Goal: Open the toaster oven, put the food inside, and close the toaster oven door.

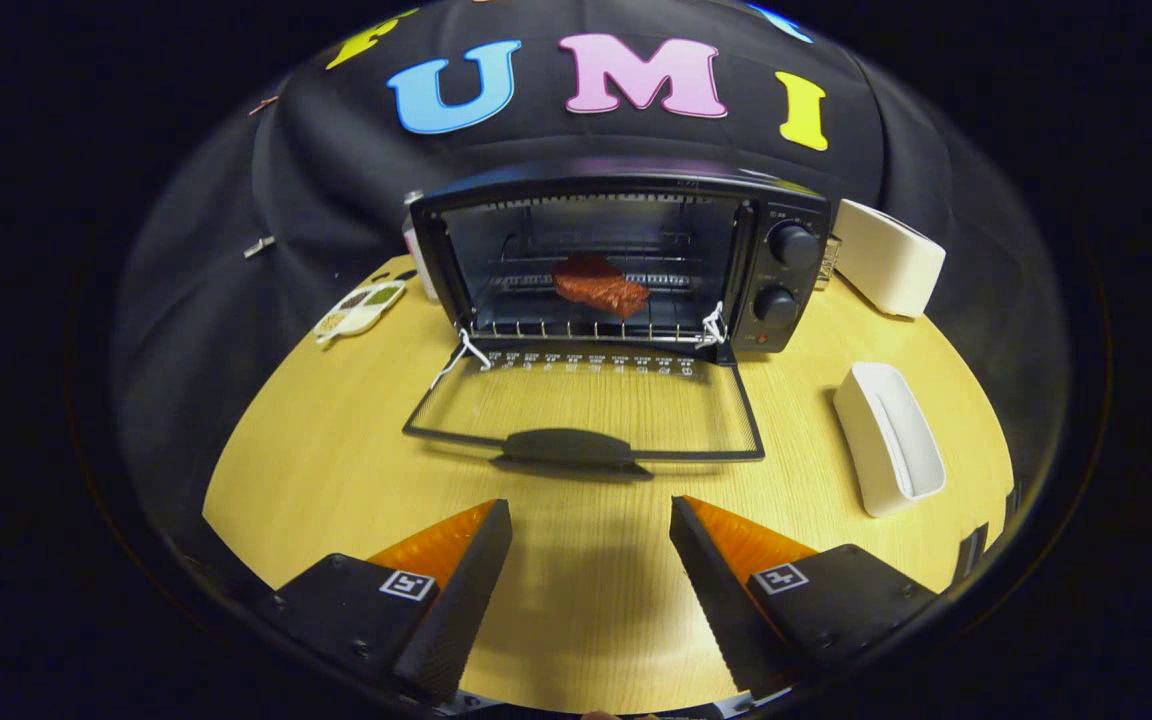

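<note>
The toaster oven (626, 260) stands at the far side of a round, light wood-grain table (336, 440), its back close to the black cloth wall (336, 170) of the booth. Its front faces the gripper, and its long axis runs side to side across the table. The door (586, 410) is fully down, lying flat just above the tabletop and reaching toward the gripper, with its dark handle (566, 445) at the near edge. Inside, a reddish-brown piece of food (601, 285) lies on the wire rack (586, 325), roughly in the middle of the cavity, its longer side angled slightly from left-back to right-front. 2 round knobs (794, 243) sit one above the other on the panel to the right of the opening.

The gripper (591, 525) hovers over the near part of the table, its 2 fingers spread wide with nothing between them. The door handle lies just ahead of the gap; the food is well beyond, straight on.

A white trough-shaped container (891, 440) rests right of the door, another white box (891, 255) sits right of the oven, and a small divided dish (361, 308) lies to its left.
</note>
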`<state>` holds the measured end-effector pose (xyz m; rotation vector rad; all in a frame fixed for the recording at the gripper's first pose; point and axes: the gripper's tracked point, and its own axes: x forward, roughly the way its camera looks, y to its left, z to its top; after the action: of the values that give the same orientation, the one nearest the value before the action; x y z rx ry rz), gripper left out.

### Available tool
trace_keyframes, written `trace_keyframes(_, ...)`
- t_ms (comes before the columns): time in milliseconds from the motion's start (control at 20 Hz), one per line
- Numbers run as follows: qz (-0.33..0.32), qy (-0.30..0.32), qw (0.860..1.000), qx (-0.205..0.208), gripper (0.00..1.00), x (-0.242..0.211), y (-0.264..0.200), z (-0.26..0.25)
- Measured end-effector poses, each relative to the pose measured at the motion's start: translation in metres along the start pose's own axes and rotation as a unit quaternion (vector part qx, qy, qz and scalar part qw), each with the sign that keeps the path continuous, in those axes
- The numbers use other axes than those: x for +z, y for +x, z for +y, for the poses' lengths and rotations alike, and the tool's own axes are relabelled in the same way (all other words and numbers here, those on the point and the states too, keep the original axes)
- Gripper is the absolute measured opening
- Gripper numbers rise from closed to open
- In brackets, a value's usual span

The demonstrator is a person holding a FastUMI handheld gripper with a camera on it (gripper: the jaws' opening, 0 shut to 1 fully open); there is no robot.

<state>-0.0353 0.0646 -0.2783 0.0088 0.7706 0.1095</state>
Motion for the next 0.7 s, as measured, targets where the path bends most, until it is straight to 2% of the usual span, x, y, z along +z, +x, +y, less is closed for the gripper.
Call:
trace_keyframes(150, 0.025, 0.009, 1.0, -0.011, 0.99, -0.018, 0.009, -0.011)
trace_keyframes(400, 0.026, 0.011, 0.999, -0.027, 0.99, -0.02, 0.026, -0.029)
trace_keyframes(700, 0.029, -0.013, 0.999, -0.01, 0.99, -0.019, 0.043, -0.019)
